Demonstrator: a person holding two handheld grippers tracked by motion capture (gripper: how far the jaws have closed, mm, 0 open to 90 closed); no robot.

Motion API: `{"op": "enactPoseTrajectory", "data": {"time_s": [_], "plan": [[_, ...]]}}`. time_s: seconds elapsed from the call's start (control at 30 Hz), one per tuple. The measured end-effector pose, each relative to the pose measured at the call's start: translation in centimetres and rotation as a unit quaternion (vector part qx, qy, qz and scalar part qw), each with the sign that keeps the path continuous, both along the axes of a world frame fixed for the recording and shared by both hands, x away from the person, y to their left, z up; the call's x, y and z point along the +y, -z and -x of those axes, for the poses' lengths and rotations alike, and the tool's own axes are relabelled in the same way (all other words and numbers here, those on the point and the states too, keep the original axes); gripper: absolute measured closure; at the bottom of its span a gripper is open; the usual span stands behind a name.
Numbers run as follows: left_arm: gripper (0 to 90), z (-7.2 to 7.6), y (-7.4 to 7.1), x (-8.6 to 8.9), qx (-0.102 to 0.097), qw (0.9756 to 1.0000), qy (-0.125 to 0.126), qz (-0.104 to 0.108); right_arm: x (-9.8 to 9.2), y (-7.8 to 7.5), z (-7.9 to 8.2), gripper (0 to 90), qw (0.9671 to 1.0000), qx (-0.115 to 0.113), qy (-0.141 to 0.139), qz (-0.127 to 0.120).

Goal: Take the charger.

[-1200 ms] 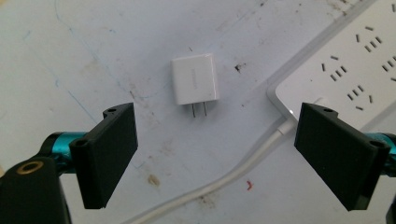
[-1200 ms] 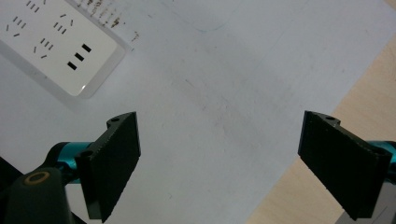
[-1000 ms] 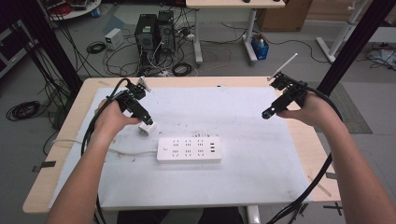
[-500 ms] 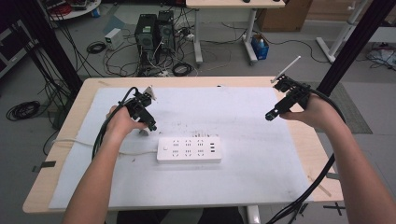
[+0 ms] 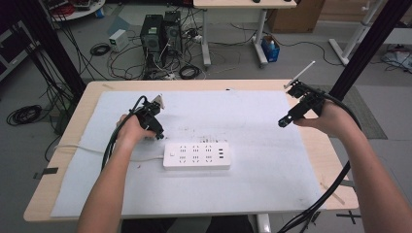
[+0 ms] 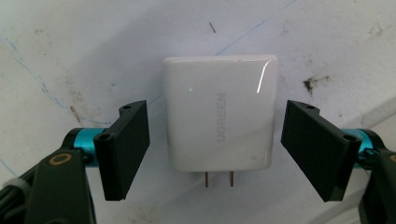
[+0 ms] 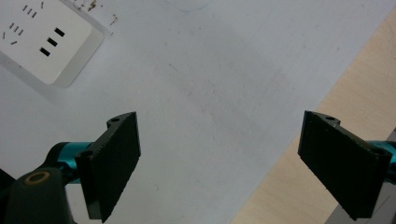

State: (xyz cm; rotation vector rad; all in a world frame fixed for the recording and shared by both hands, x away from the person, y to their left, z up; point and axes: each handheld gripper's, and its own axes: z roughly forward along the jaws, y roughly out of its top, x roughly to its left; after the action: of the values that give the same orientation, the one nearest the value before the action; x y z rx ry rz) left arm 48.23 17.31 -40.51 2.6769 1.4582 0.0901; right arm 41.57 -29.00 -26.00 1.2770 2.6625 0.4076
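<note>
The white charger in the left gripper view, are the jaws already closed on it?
No, the white charger lies between the open jaws with a gap on each side.

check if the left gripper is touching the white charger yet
Apart. The left gripper view shows white mat between each jaw of the left gripper and the charger.
</note>
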Motion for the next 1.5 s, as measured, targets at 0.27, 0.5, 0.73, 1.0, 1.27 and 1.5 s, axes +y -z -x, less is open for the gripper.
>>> {"op": "enactPoseTrajectory", "data": {"time_s": [0.27,0.5,0.73,1.0,1.27,1.5], "plan": [[42.4,-0.1,0.3,0.0,0.008,1.0,0.001,0.004,0.2,0.2,-0.2,12.5,1.0,0.0,0.001,0.003],[42.5,0.6,-1.8,0.6,-0.009,0.9999,0.006,0.009,0.4,0.0,-0.1,12.5,1.0,0.001,0.003,0.001],[42.5,2.7,-7.5,0.9,-0.05,0.9978,0.028,0.034,0.5,-0.1,0.3,12.5,0.9999,0.002,0.01,0.003],[42.4,5.4,-13.4,0.3,-0.089,0.9933,0.061,0.041,1.1,-0.6,0.9,12.5,1.0,-0.005,0.006,0.0],[42.5,7.0,-16.4,-0.5,-0.098,0.9899,0.091,0.048,1.5,-0.8,0.9,12.5,1.0,-0.003,0.006,-0.002],[42.5,7.6,-17.4,-1.3,-0.094,0.9879,0.115,0.044,1.7,-0.7,1.0,12.5,0.9998,0.009,0.017,-0.002]]}}
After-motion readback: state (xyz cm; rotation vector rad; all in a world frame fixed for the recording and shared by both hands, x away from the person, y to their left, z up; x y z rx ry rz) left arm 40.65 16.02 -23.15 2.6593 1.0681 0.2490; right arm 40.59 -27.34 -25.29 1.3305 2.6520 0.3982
